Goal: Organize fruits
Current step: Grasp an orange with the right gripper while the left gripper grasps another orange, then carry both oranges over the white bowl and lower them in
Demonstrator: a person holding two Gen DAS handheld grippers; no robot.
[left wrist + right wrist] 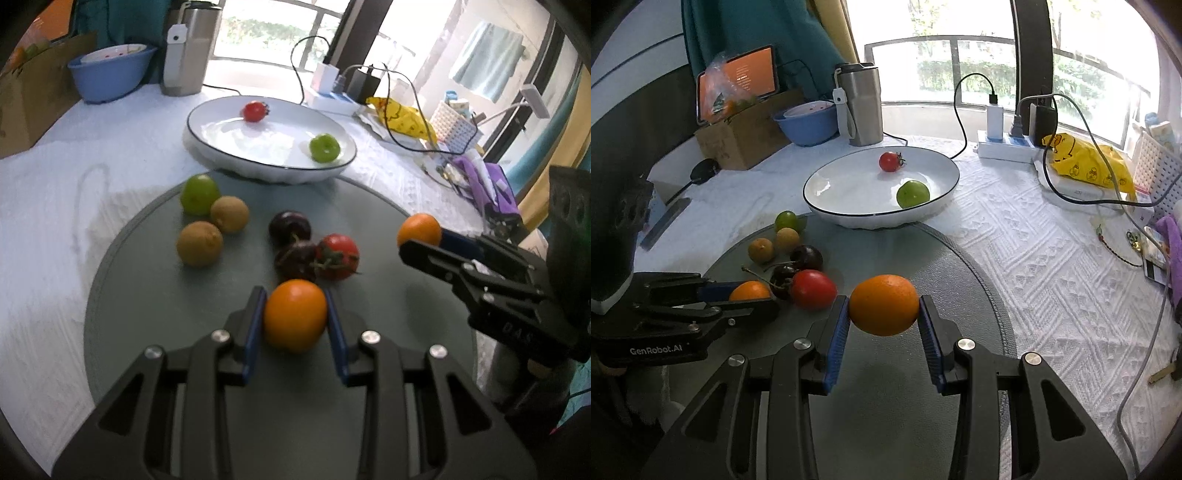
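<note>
Left gripper is clamped on an orange, blue pads pressed on both sides; the fruit sits low over the grey round mat, can't tell if it touches it. Right gripper likewise pinches a second orange, held clear above the mat with its shadow underneath. From the left wrist view that second orange shows only partly, behind the right gripper's near finger.

Just past the left gripper: a red tomato touching two dark cherries; the nearer cherry is half hidden behind the tomato and its stem. Further left on the mat, two brownish-tan round fruits, probably kiwis, too blurred to be sure, with a green fruit touching the farther one.

Beyond the mat's far edge, a white bowl with a dark rim, overlapping the mat edge. Inside it: a small red tomato at the far side, a green fruit near the right wall, well apart.

Back of the table: steel tumbler, blue basin, cardboard box, power strip with chargers, yellow bag. The right edge is cut off by the fisheye rim.
</note>
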